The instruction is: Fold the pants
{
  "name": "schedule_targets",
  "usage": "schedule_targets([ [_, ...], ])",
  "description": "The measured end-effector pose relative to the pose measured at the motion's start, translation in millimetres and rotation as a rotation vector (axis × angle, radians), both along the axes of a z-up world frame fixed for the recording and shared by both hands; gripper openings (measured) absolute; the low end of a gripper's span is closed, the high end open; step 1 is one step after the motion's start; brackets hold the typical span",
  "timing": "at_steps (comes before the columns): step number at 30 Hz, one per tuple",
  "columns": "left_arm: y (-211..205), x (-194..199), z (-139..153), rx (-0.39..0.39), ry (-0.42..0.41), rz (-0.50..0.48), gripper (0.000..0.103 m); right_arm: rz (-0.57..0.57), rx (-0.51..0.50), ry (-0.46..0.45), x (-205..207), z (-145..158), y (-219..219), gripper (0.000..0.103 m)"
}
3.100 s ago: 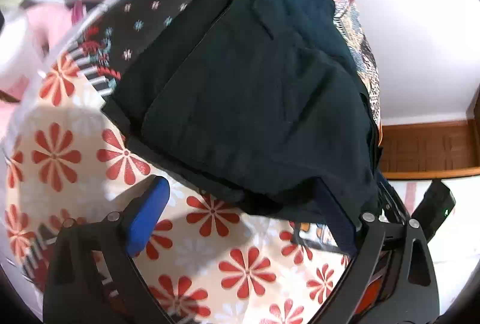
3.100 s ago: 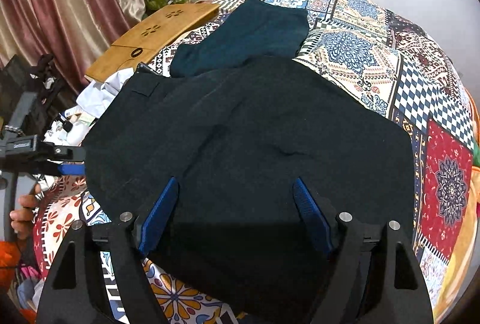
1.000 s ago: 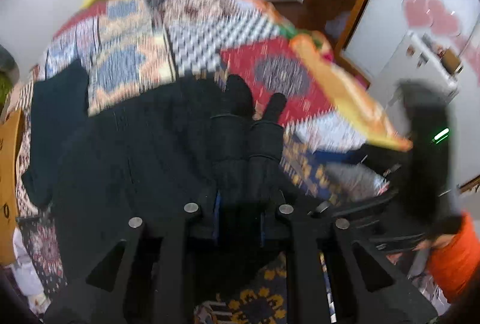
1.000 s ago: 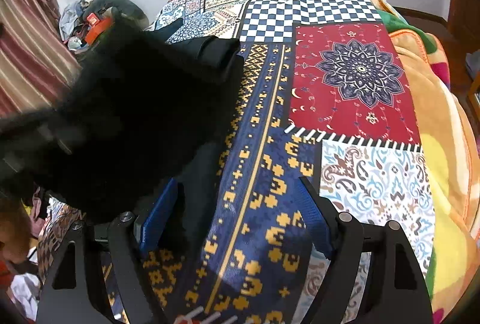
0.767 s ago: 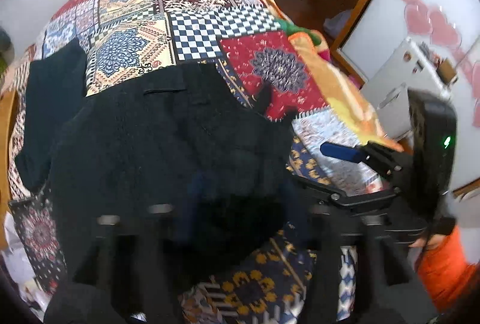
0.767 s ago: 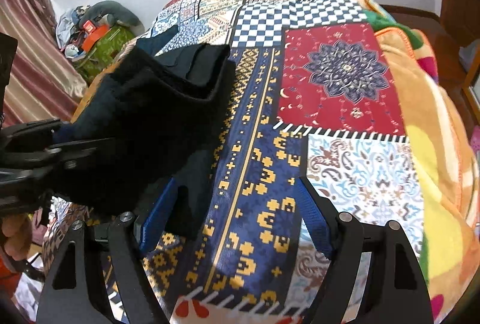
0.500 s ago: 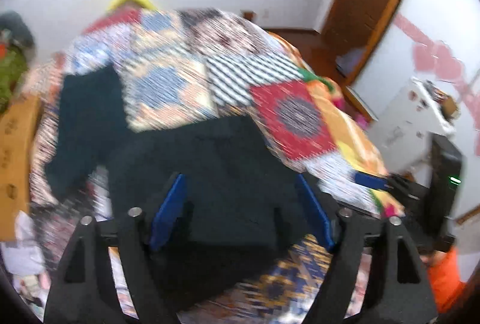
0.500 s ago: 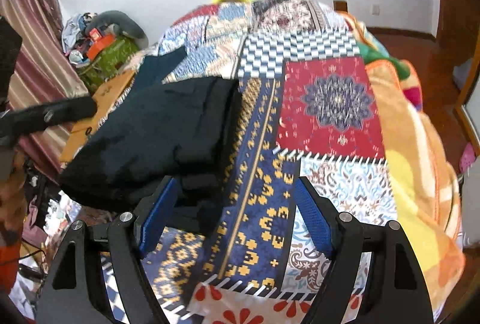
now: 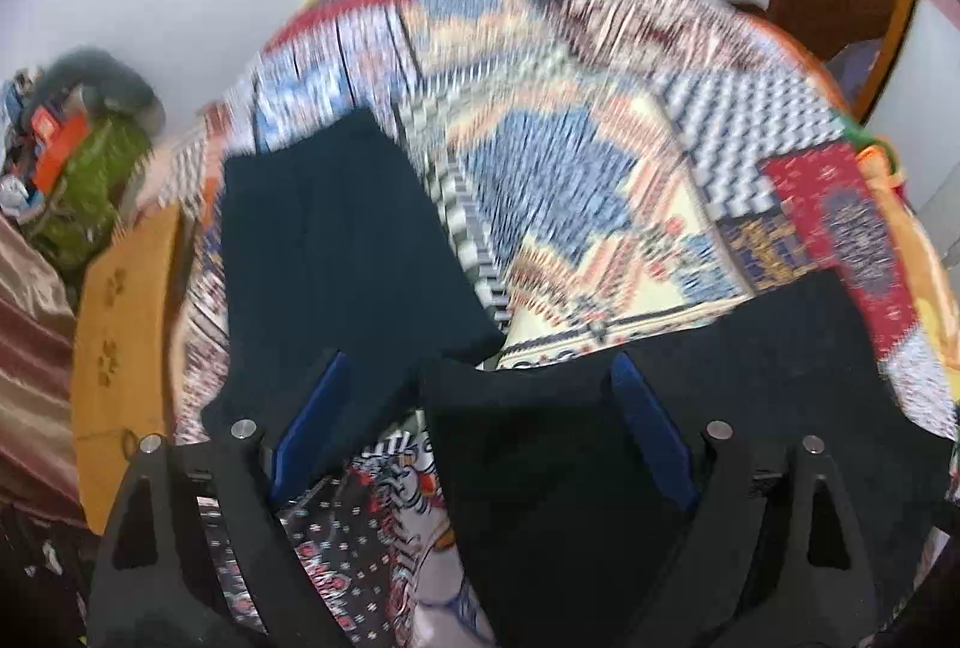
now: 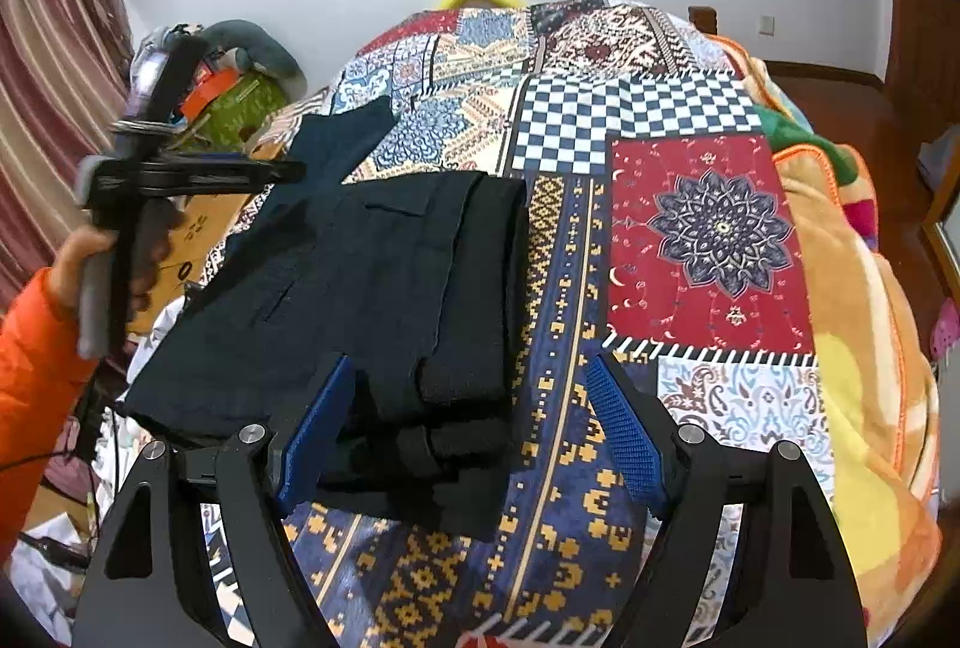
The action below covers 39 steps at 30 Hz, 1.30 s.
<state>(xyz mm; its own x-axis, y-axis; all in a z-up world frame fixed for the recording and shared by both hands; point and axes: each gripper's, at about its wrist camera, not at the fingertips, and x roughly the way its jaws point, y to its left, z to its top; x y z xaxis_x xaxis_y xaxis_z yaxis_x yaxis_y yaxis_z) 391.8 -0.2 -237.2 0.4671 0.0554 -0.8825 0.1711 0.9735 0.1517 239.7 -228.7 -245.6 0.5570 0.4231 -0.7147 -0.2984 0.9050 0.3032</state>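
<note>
The black pants (image 10: 372, 300) lie folded in layers on the patchwork bedspread (image 10: 708, 240), with the leg ends stacked toward me. In the left wrist view the pants (image 9: 690, 408) fill the lower right. My right gripper (image 10: 462, 432) is open and empty, above the near edge of the folded pants. My left gripper (image 9: 474, 426) is open and empty, above the pants' left edge. The left gripper also shows in the right wrist view (image 10: 288, 171), held up at the left in a hand with an orange sleeve.
A second dark teal garment (image 9: 336, 240) lies on the bed beyond the pants, also in the right wrist view (image 10: 336, 138). A wooden board (image 9: 126, 324) lies at the bed's left side. Clutter and a green bag (image 10: 240, 102) sit by the curtain. The left wrist view is motion-blurred.
The left gripper let go of the pants, opened, and swung up and to the left. The pants dropped folded onto the bed. The right gripper pulled back and up, staying open.
</note>
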Motion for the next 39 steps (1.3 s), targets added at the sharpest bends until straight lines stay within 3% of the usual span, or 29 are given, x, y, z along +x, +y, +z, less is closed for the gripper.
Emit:
schedule_targets([
  [3,5,10,-34,0.015,0.061,0.003,0.097,-0.008,-0.005,0.013,4,-1,0,0.077],
  [6,23,1,-38,-0.076,0.054,0.027,0.097,-0.021,-0.024,0.007,5,3,-3,0.077],
  [8,29,-10,-39,-0.089,0.048,0.049,0.097,-0.029,-0.032,0.001,4,7,-5,0.077],
  [11,39,-37,-41,-0.078,0.019,0.073,0.098,-0.042,-0.031,-0.006,2,12,-8,0.077],
  [18,84,-121,-35,-0.195,0.038,0.208,0.098,-0.004,0.005,-0.024,-16,21,1,0.077],
  [22,84,-179,-25,-0.16,0.013,0.229,0.098,0.065,0.009,-0.068,-34,29,14,0.077],
  [27,74,-224,-17,-0.17,-0.025,0.22,0.097,0.145,-0.013,-0.084,-53,24,31,0.077],
  [29,72,-230,-16,-0.154,-0.048,0.215,0.097,0.171,-0.022,-0.067,-55,15,36,0.068],
  [31,71,-233,-15,-0.134,-0.063,0.204,0.097,0.193,-0.045,-0.04,-54,4,40,0.049],
  [33,73,-235,-16,-0.126,-0.072,0.2,0.097,0.218,-0.037,-0.016,-54,-8,42,0.039],
  [39,85,-244,-15,-0.149,-0.059,0.194,0.097,0.262,-0.091,-0.025,-56,-7,46,0.039],
])
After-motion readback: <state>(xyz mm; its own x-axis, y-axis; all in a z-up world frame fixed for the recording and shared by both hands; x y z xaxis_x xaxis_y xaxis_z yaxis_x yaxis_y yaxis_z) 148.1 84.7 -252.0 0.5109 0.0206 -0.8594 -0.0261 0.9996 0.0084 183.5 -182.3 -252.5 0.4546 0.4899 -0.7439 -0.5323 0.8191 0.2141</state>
